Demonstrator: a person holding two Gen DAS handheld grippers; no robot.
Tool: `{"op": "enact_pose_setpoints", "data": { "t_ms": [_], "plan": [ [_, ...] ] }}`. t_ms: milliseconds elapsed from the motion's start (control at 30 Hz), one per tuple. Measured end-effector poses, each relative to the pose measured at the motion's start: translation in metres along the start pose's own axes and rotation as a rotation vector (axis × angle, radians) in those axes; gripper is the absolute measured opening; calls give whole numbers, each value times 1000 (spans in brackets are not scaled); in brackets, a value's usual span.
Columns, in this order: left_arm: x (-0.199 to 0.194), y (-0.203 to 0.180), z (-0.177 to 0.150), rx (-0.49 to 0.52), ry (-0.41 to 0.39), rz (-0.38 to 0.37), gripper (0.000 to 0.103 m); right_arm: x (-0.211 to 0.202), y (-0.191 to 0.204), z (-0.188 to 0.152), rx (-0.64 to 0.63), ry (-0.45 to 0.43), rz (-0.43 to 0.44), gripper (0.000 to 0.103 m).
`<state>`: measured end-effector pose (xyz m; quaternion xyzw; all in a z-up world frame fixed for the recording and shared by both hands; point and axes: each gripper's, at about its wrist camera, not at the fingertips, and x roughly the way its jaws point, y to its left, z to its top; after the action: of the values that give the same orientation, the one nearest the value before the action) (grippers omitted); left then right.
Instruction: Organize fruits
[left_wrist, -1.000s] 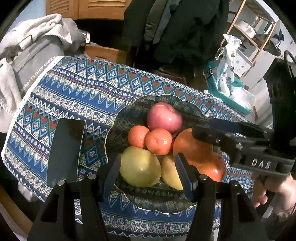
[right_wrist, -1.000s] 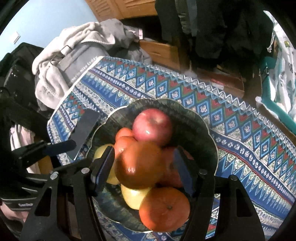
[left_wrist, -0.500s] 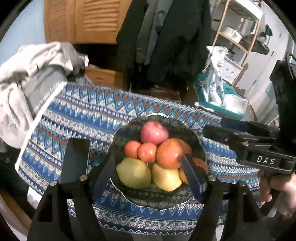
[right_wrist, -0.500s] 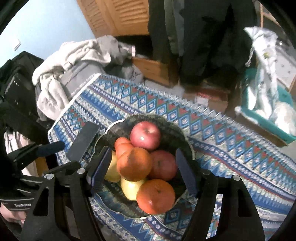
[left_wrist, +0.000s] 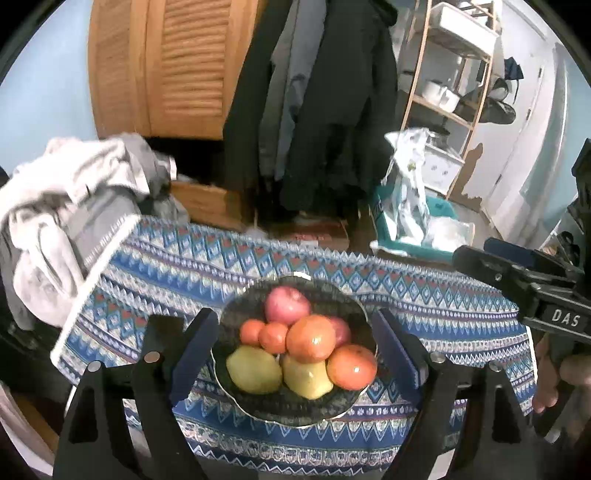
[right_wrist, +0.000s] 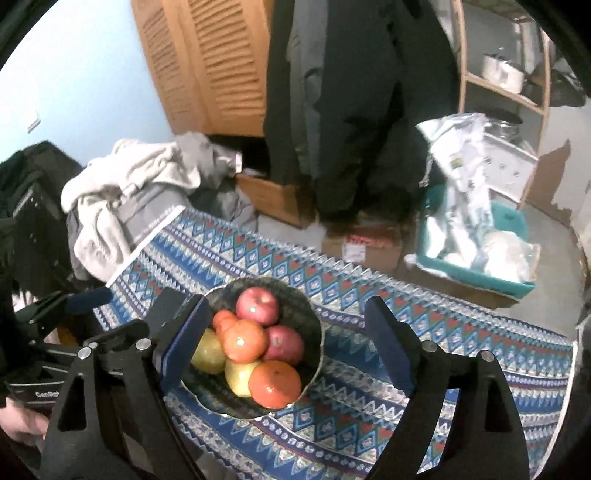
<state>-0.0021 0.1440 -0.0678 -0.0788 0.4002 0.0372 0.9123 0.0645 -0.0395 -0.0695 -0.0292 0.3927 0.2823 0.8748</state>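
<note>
Showing both grippers raised above the table: the left gripper (left_wrist: 295, 350) and right gripper (right_wrist: 284, 343) each stand with jaws spread wide and hold nothing. A dark scalloped bowl (left_wrist: 332, 406) rests on the blue patterned tablecloth (left_wrist: 221, 266), piled with a red apple (left_wrist: 287, 305), oranges (left_wrist: 311, 338), small mandarins (left_wrist: 252, 332) and yellow pears (left_wrist: 253, 370). Crumpled grey clothing (left_wrist: 55, 206) lies beside the table's left end.

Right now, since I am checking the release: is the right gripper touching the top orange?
Apart. In the right wrist view the right gripper stands open, and both fingers sit clear of the top orange piled in the bowl.
</note>
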Motion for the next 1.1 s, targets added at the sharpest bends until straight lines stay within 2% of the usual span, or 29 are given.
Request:
{"op": "enact_pose_setpoints", "data": {
  "t_ms": [300,567,700,1100],
  "plan": [
    [-36,-15,16,17,-100,15,102,-37,-8,0,6,-68,-53,87],
    [-51,-28,22,22,-126,6,102,-70,-13,-3,-15,-126,-86,88],
    [-59,-36,25,49,-153,38,102,-86,-17,-4,-19,-165,-103,88],
    [-66,-49,37,44,-172,53,102,-112,-40,-7,-7,-220,-133,88]
  ]
}}
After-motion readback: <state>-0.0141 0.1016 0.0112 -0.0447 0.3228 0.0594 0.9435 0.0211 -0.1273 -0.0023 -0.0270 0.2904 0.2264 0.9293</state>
